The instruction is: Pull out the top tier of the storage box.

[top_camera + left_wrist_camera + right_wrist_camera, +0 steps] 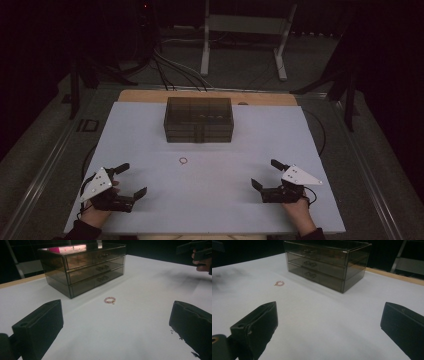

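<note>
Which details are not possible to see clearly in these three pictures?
- Drawer contents: the smoked walls of the drawer box hide them in both gripper views.
- Bracelet: too small in the high view to show its beads.
- Right gripper: cut off by the edge in the left gripper view.
- Room behind the table: too dark.

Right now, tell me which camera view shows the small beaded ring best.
The left gripper view: the beaded ring lies close ahead, its pink beads distinct, in front of the drawer box. The right gripper view shows it farther off and smaller; the high view shows a tiny loop.
</note>
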Action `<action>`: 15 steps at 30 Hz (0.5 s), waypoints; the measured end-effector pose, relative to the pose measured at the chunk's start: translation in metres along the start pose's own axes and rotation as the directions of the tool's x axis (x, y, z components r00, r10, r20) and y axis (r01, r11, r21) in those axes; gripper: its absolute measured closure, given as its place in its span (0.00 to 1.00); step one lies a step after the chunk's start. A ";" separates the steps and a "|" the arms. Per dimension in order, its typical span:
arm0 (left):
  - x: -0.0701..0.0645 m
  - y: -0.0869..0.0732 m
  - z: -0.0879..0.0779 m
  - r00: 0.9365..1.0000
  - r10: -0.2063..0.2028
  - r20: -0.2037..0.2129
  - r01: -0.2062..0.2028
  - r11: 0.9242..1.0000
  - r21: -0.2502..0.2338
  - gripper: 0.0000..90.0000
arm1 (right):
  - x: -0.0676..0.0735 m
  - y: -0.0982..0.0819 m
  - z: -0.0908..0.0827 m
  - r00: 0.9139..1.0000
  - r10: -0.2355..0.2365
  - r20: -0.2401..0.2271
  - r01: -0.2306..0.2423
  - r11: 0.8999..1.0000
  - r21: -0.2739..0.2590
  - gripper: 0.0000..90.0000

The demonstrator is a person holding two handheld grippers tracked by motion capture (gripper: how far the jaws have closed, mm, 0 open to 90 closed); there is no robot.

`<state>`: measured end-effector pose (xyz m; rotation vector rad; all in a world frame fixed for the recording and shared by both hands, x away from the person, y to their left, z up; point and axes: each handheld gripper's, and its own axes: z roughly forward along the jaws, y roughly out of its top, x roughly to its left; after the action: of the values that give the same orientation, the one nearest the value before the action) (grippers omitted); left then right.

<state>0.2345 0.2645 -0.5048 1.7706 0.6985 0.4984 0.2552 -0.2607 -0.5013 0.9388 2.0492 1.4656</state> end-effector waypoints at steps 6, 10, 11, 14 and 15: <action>-0.001 0.001 0.002 1.000 -0.005 0.000 0.005 1.000 0.013 0.00 | -0.004 -0.002 0.001 1.000 0.007 0.003 -0.007 1.000 0.006 0.02; -0.001 0.001 0.005 1.000 -0.003 0.001 0.003 1.000 0.025 0.00 | -0.008 -0.005 0.002 1.000 0.017 0.007 -0.017 1.000 0.020 0.02; -0.001 0.001 0.005 1.000 -0.007 0.003 0.007 1.000 0.025 0.00 | -0.008 -0.005 0.002 1.000 0.017 0.011 -0.017 1.000 0.023 0.02; -0.001 0.000 0.005 1.000 -0.007 0.004 0.007 0.999 0.033 0.00 | -0.008 -0.004 0.001 1.000 0.020 0.012 -0.020 1.000 0.017 0.02; -0.001 0.000 0.004 1.000 -0.005 0.004 0.005 0.999 0.036 0.00 | -0.007 -0.004 0.001 1.000 0.017 0.009 -0.017 1.000 0.018 0.02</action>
<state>0.2363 0.2604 -0.5058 1.8021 0.7127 0.4816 0.2598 -0.2662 -0.5054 0.9705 2.0561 1.4519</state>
